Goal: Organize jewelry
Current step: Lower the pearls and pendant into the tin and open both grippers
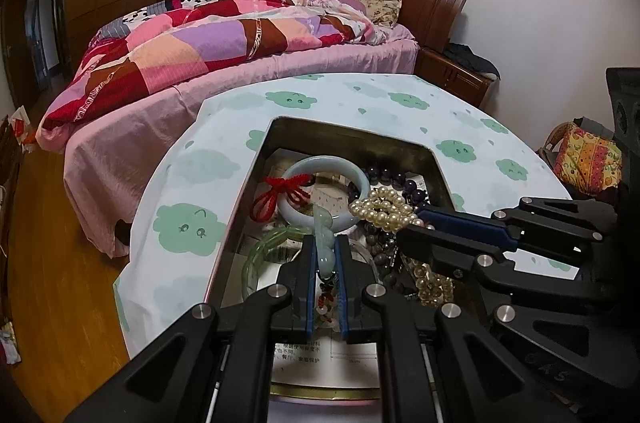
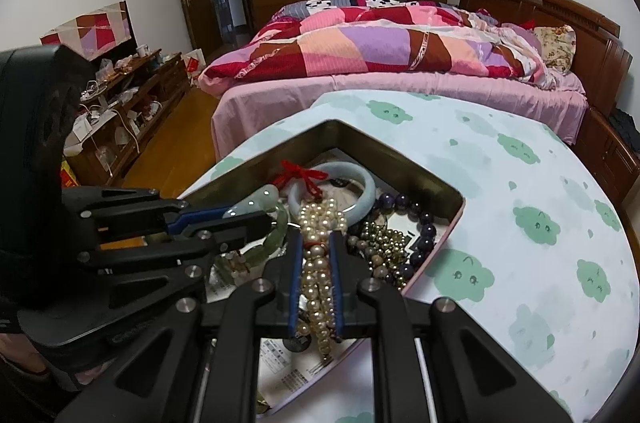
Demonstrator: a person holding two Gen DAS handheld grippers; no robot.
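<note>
An open metal tin on the cloud-print table holds a heap of jewelry. My left gripper is shut on a pale green jade pendant with a beaded cord, just above the heap. My right gripper is shut on a pearl strand that bunches past its tips. Both grippers hover over the tin, close side by side. A pale jade bangle tied with red cord lies behind them.
Also in the tin are a translucent green bangle, dark purple beads and yellowish beads, over printed paper. The table cloth has bare room to the right. A bed stands behind, a cluttered cabinet to the left.
</note>
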